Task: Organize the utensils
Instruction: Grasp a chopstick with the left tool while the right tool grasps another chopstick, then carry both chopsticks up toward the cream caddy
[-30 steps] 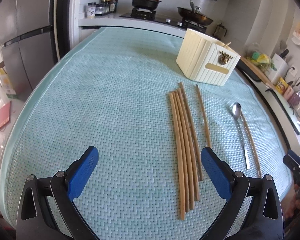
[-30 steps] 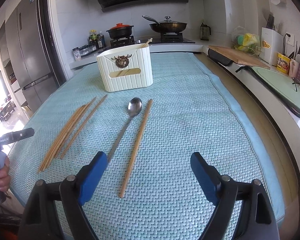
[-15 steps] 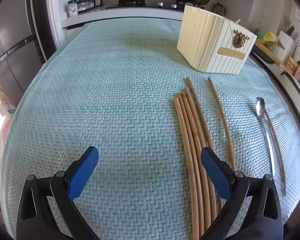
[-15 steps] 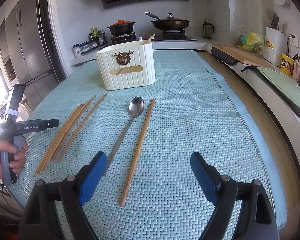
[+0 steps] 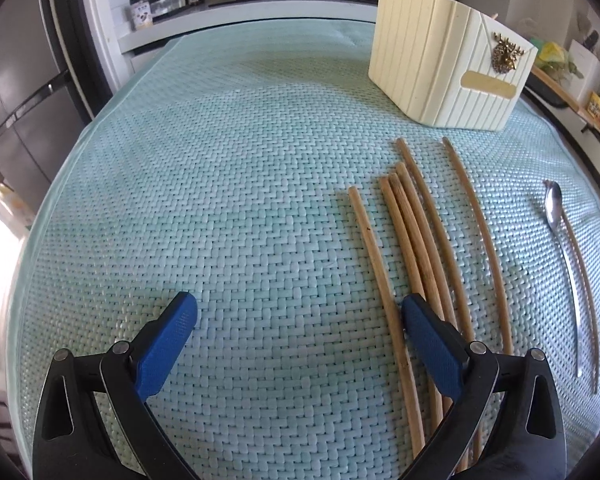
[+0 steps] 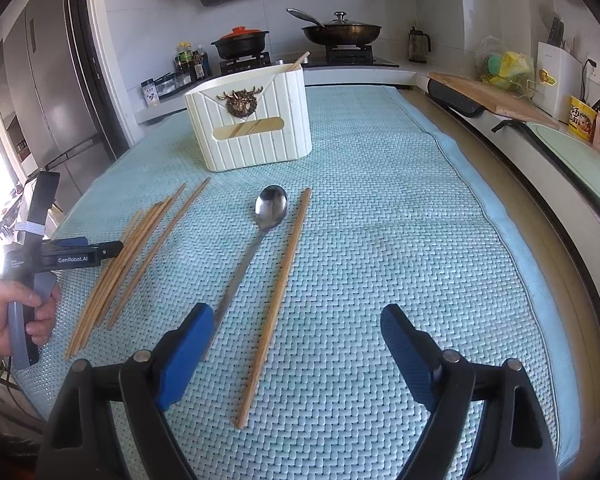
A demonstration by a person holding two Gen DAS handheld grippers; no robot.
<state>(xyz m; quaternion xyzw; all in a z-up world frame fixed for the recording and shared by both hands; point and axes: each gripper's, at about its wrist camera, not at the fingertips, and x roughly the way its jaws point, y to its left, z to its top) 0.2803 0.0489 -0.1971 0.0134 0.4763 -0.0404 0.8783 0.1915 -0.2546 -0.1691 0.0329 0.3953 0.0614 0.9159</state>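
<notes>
Since a second ago my left gripper (image 5: 298, 330) has slid in low over the mat toward the loose chopsticks (image 5: 410, 248), which now fill the right half of its view; one stick has parted from the bunch. Its jaws stand wide and hold nothing. The right pad (image 5: 430, 346) sits over the near ends of the bunch, so the sticks lie just right of the gap, their long axes running away from me toward the cream holder (image 5: 440, 68). Whether the pad touches them I cannot tell. I judge a small shift right would bring the sticks between the pads, across their length.

Further right, the spoon (image 6: 270, 210) and a single chopstick (image 6: 278, 296) lie side by side, also pointing at the holder. My right gripper (image 6: 296, 338) hovers over their near ends, jaws wide and empty, the lone stick between the pads. One chopstick already stands in the holder.

Only one label reads clearly: "GenRobot.AI" on the left gripper's body in the right view.
</notes>
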